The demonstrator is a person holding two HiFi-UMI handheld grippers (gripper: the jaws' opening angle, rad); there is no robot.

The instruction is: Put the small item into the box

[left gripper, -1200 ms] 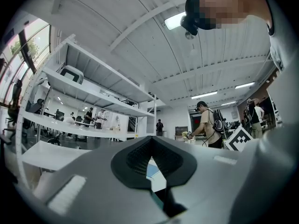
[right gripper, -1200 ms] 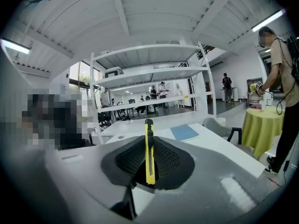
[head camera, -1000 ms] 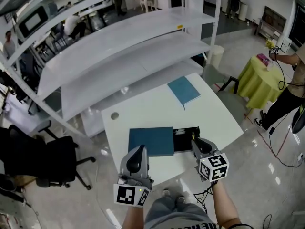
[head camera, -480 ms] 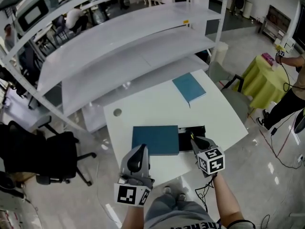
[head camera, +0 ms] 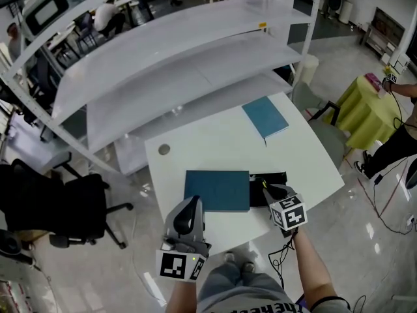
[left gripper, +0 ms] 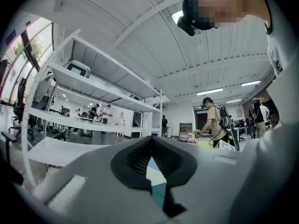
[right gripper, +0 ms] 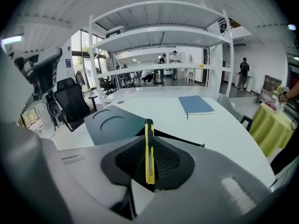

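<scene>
My right gripper (right gripper: pixel 149 141) is shut on a yellow utility knife (right gripper: pixel 149 153), which stands on edge between the jaws. In the head view this gripper (head camera: pixel 273 193) hovers at the near edge of the open black box (head camera: pixel 270 177). The knife's tip (head camera: pixel 264 186) shows just over that edge. A dark teal lid (head camera: pixel 217 190) lies against the box's left side and appears ahead of the right gripper as a panel with round recesses (right gripper: pixel 114 124). My left gripper (head camera: pixel 189 215) is held near the table's front edge, its jaws shut on nothing (left gripper: pixel 152 161) and tilted up toward the ceiling.
A blue notebook (head camera: pixel 265 117) lies at the far right of the white table (head camera: pixel 195 150). Grey curved shelves (head camera: pixel 176 64) rise behind the table. A black office chair (head camera: pixel 58 207) stands to the left, and a yellow-green covered table (head camera: pixel 368 106) with a person is on the right.
My right gripper with the knife has edged left toward the black box. The left gripper has stayed where it was. The head camera shifted slightly.
</scene>
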